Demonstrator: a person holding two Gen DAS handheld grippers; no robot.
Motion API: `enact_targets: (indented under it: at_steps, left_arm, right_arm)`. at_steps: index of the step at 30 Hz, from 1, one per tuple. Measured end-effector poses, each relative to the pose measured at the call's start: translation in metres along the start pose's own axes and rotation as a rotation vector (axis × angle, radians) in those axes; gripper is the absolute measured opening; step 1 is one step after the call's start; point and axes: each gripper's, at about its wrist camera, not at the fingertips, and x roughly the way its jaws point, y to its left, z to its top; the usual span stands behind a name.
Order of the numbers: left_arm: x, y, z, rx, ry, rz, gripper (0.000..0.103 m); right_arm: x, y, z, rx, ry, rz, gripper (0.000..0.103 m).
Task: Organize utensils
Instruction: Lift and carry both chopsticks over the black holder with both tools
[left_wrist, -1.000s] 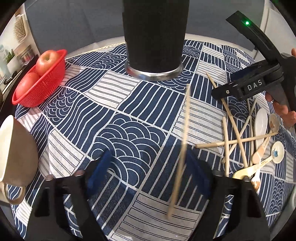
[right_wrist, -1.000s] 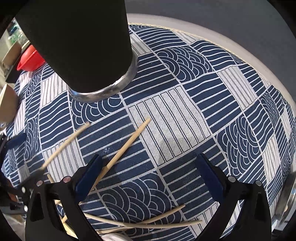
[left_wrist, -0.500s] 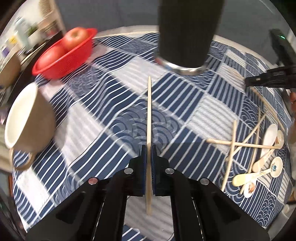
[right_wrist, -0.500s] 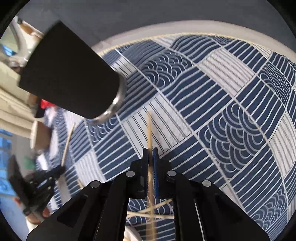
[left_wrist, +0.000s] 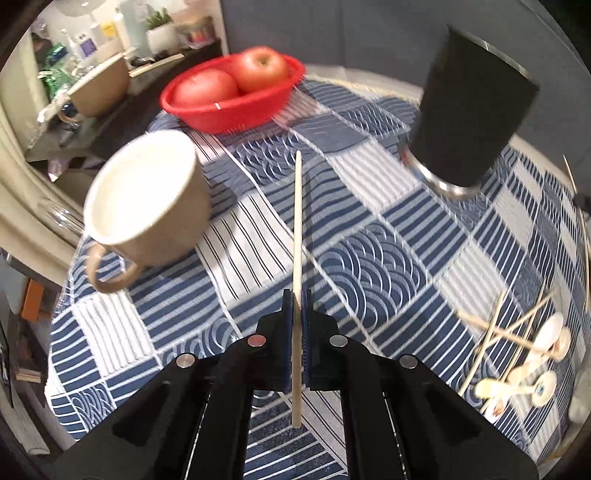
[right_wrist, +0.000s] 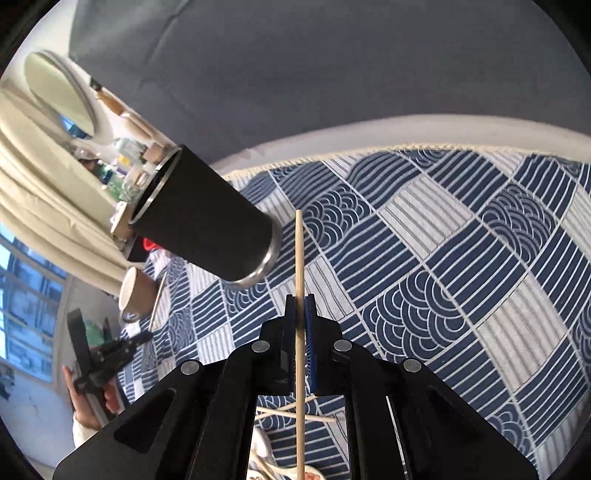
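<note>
Above the table (left_wrist: 369, 258), your left tool (left_wrist: 296, 314) and right tool (right_wrist: 300, 317) each pinch one chopstick (left_wrist: 297, 236); thin sticks may pivot, missing the black cup (right_wrist: 207, 218).

Your left wrist camera looks forward along the left gripper (left_wrist: 296, 306), raised over the blue-and-white patterned cloth surface (left_wrist: 369, 258) and angled down at it. Ahead and to its right stands the tall black tumbler with a steel base (left_wrist: 469, 110). Your right wrist camera looks along the right gripper (right_wrist: 300, 314), rolled sideways and tilted higher. Both views share that tumbler (right_wrist: 207, 218), the tan ceramic mug (left_wrist: 144, 195) (right_wrist: 135, 295) and the cloth (right_wrist: 443, 258).
</note>
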Motion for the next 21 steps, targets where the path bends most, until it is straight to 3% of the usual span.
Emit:
enact_targets:
  at_steps: [5, 13, 16, 21]
  left_arm:
    - [-0.023, 0.003, 0.021, -0.040, -0.072, 0.004, 0.005]
    - [-0.045, 0.000, 0.064, -0.040, -0.181, -0.038, 0.005]
    - [-0.050, 0.001, 0.080, -0.037, -0.211, -0.043, 0.005]
    - [-0.062, -0.003, 0.104, -0.057, -0.311, -0.119, 0.005]
  right_arm:
    - [-0.026, 0.007, 0.010, -0.072, -0.072, -0.004, 0.005]
    - [-0.069, 0.049, 0.025, -0.248, -0.249, -0.172, 0.005]
    - [-0.081, 0.069, 0.034, -0.316, -0.299, -0.185, 0.005]
    - [-0.092, 0.098, 0.057, -0.355, -0.364, -0.147, 0.005]
